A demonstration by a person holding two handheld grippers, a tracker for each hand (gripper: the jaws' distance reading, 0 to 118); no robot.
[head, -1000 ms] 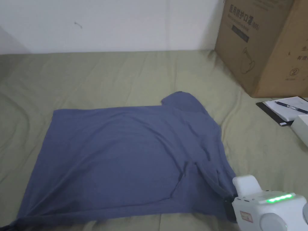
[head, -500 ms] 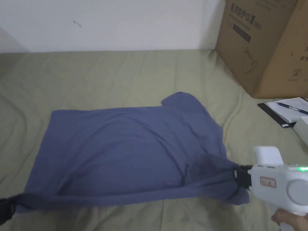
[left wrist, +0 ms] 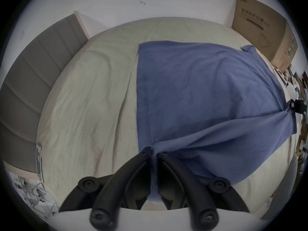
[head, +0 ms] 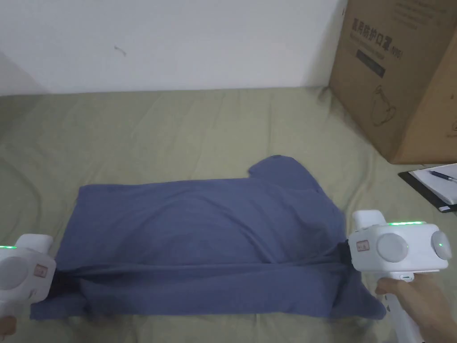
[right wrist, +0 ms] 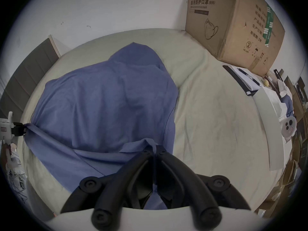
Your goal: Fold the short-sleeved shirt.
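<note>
In the head view, the blue shirt [head: 201, 232] lies across the bed [head: 178, 120], and its near long edge now hangs lifted in a taut line between the two grippers. A second ago that edge lay flat, with the right gripper [head: 341, 257] low at the near right corner and the left gripper [head: 58, 279] barely in frame; since then both have risen and drawn the edge tight. My judgement is that the lengthwise fold is under way: the near half is ready to be carried over the far half. The shirt's long axis runs from one pair of jaws to the other, hem end by the left jaws, shoulder end and the far sleeve [head: 279, 167] beyond the right jaws. A cardboard box [head: 401, 80] stands well beyond the right jaws.

In the left gripper view, the left gripper [left wrist: 154, 151] has its jaws closed on a pinch of shirt [left wrist: 208, 93] at the hem corner. The stitched hem runs straight away from the jaw tips, and the lifted edge stretches off to the right gripper [left wrist: 290, 108], which clamps its other end.

In the right gripper view, the right gripper [right wrist: 155, 148] has its jaws closed on bunched shirt [right wrist: 100, 104] fabric, seemingly at the near sleeve. The body spreads ahead of them, and the taut edge leads to the left gripper [right wrist: 25, 128].
</note>
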